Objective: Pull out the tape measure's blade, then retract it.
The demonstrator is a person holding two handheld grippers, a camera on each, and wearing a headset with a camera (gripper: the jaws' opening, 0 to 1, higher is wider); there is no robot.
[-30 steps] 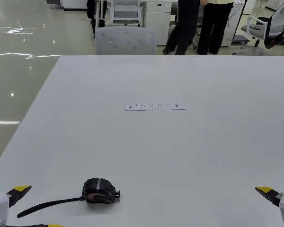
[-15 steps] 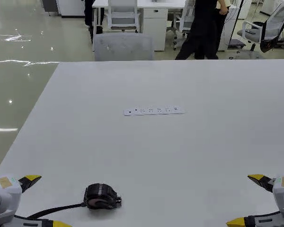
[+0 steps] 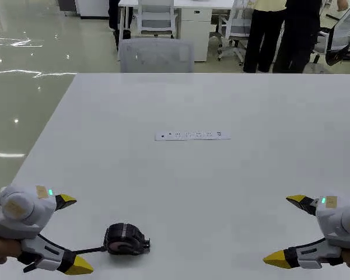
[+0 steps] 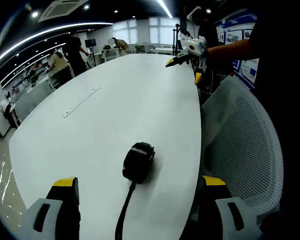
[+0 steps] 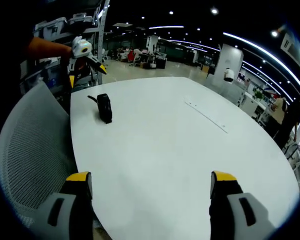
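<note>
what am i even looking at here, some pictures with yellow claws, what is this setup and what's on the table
No robot here: a person holds a two-jaw gripper in each hand. The head view comes from a camera on the person's head, looking down at a white table. The two round pictures come from cameras on the grippers, looking out along their yellow-tipped jaws. The left gripper and right gripper are both open and hold nothing. A black tape measure with a strap lies on the table just ahead of the left gripper, no blade drawn out. Farther off is a white socket strip.
</note>
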